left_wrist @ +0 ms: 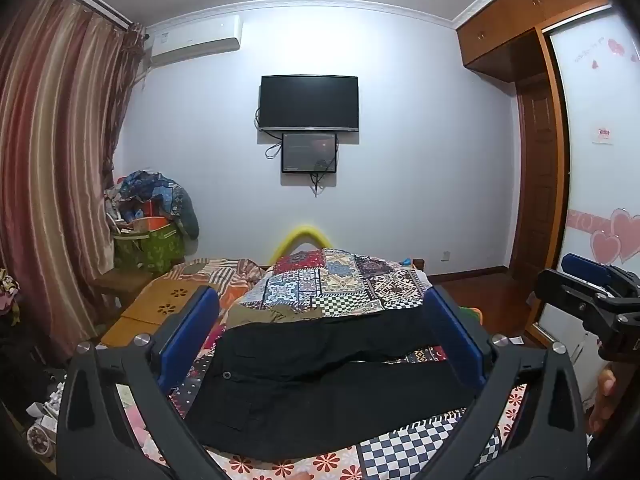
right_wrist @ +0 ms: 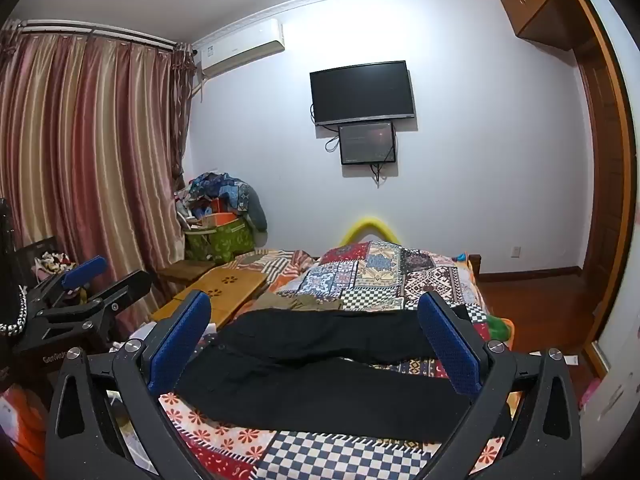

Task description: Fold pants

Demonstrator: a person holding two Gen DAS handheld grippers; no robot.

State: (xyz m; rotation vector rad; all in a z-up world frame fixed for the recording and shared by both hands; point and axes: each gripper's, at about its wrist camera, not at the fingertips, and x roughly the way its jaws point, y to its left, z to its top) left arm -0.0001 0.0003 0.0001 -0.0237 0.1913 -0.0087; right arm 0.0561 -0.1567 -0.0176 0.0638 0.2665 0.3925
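Both views look down the bed [left_wrist: 420, 444] toward the far wall. Black pants [left_wrist: 320, 384] lie flat across the patchwork bedspread in the lower centre of both views, legs running sideways to the right w/ a thin gap of bedspread showing between them, waist end w/ a button at the left. In the right wrist view the pants [right_wrist: 320, 376] sit the same way, lower middle of frame.

Left tool [left_wrist: 320, 340]: blue pads spread wide apart, nothing btwn them, held above the pants & not touching. Right tool [right_wrist: 316, 336]: same, jaws fully parted, empty, hovering over the pants. The right tool also shows at the right edge of the left wrist view, w/ part of a hand [left_wrist: 604, 396] just below it; the left tool shows at the left edge of the right wrist view.

Beyond the pants, an olive garment [left_wrist: 272, 314] lies crumpled just behind the waist end, then a folded patchwork quilt [left_wrist: 340, 280]. Wooden lap counter [left_wrist: 160, 304] w/ flower cut-outs at centre left of frame. TV [left_wrist: 308, 102] on the wall, upper centre, small screen [left_wrist: 309, 152] right below it. AC unit [left_wrist: 196, 40] upper left, striped curtain [left_wrist: 52, 152] along the left side, green bin [left_wrist: 148, 244] piled w/ clothes near it. Wardrobe [left_wrist: 532, 120] on the right
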